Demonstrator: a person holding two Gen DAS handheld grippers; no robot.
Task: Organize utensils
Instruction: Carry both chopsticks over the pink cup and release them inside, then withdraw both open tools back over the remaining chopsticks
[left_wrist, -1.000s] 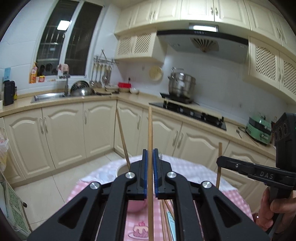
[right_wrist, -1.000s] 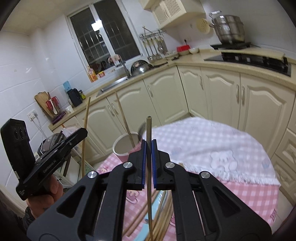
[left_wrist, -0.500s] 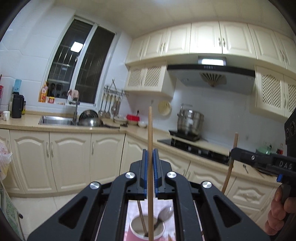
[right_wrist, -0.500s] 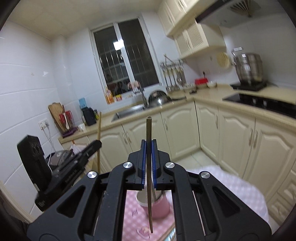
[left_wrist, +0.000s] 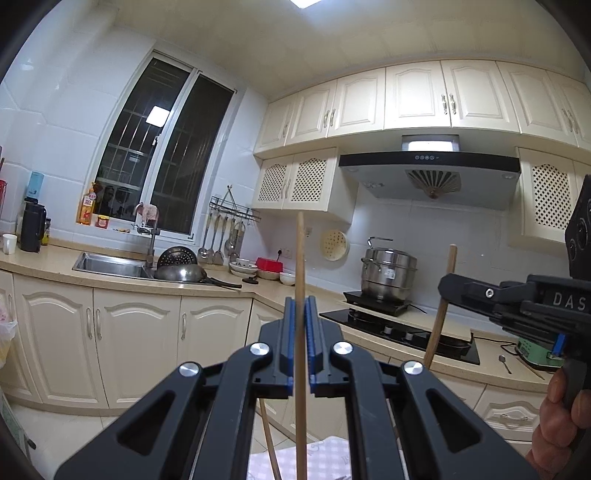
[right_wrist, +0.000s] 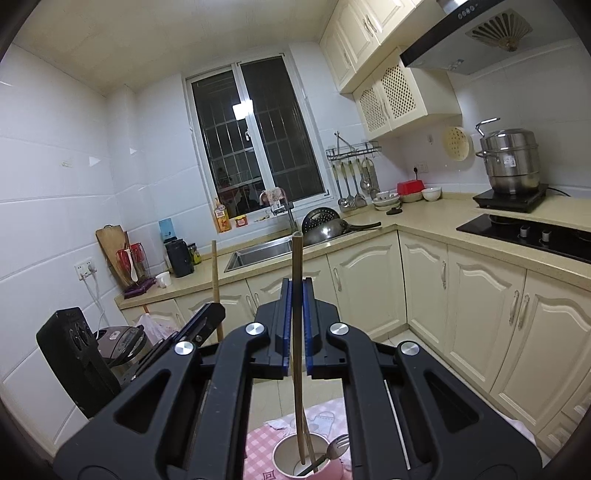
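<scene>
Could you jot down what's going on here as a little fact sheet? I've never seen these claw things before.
Place: home kitchen
Left claw: shut on a wooden chopstick, held upright
Right claw: shut on a second chopstick, upright
Pink cup: below the right claw, on a pink checked cloth
Cup contents: a fork, another stick
Right chopstick tip: inside the cup's mouth

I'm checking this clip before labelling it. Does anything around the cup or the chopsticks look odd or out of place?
Nothing stands out. The right hand-held gripper has its chopstick upright with the tip down inside the pink cup, beside a fork. The left hand-held gripper holds its chopstick upright too.
</scene>
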